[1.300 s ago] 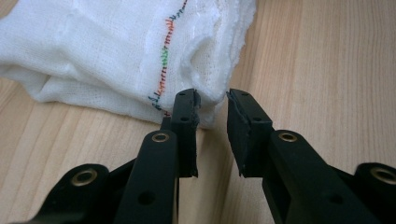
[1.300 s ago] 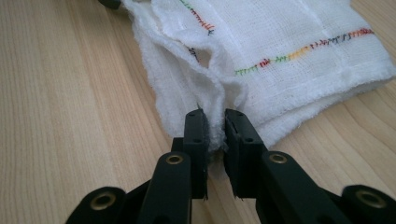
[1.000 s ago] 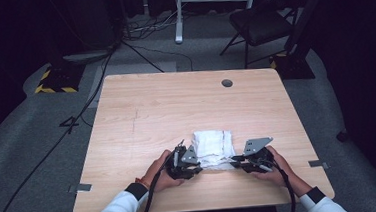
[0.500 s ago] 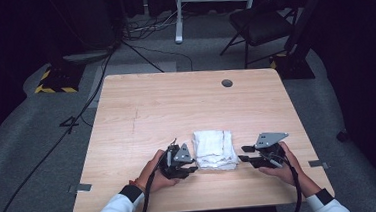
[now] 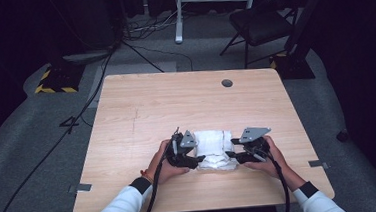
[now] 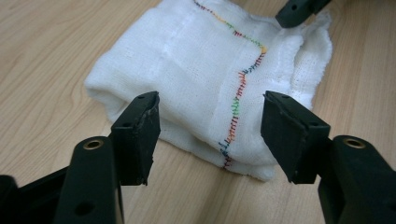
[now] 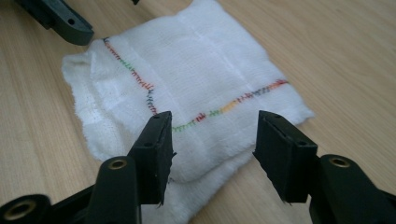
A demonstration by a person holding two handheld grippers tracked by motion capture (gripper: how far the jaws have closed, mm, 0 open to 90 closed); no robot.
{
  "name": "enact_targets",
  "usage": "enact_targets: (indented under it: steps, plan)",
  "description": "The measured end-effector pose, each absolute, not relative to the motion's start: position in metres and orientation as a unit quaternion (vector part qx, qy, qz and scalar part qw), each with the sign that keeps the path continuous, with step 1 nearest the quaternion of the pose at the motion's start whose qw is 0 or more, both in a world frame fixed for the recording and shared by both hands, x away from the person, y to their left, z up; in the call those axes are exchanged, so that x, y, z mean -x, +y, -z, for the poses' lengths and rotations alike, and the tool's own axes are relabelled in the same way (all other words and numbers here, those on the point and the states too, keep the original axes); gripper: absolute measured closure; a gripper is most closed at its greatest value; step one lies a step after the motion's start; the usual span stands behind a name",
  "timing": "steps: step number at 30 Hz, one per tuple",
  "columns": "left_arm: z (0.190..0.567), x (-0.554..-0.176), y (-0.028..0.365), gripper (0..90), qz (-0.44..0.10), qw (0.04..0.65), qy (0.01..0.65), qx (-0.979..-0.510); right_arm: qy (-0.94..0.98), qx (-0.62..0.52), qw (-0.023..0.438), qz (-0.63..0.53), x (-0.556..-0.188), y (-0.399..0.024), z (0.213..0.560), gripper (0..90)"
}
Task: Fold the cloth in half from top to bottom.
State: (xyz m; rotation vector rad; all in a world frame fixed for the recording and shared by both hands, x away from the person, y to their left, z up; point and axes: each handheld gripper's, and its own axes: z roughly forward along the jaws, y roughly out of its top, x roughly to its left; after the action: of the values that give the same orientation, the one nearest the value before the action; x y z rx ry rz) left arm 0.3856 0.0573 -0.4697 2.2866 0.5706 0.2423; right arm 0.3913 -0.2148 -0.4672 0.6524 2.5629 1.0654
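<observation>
both grippers, left (image 5: 198,160) and right (image 5: 231,156), just opened, jaws spread clear of the folded cloth (image 5: 213,149); risk: loose top layers spring back and unfold, or a jaw snags the edge

Surroundings of the work area, high view

Light wooden tabletop (image 5: 141,114) with a round grey grommet (image 5: 227,83) near its far edge. On the grey floor beyond: a black chair (image 5: 260,25) at far right, a white stand base (image 5: 178,36), a yellow-and-black striped block (image 5: 54,83) at far left, and loose black cables (image 5: 140,29) crossing between them.
</observation>
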Motion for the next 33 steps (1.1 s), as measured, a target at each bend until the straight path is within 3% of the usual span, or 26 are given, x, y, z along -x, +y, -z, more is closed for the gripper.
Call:
enact_targets:
  steps: [8,16,33]
  plan:
    - [0.481,-0.38,0.054,33.4,-0.11,0.339,0.196,-0.914,0.906,-0.208,0.139,-0.343,-0.382,-0.21,0.482,43.0]
    - [0.474,-0.378,0.066,30.5,-0.132,0.342,0.204,-0.908,0.904,-0.208,0.145,-0.344,-0.38,-0.216,0.475,37.0]
    - [0.467,-0.363,0.12,25.8,-0.15,0.348,0.233,-0.896,0.905,-0.187,0.162,-0.345,-0.367,-0.237,0.459,34.8]
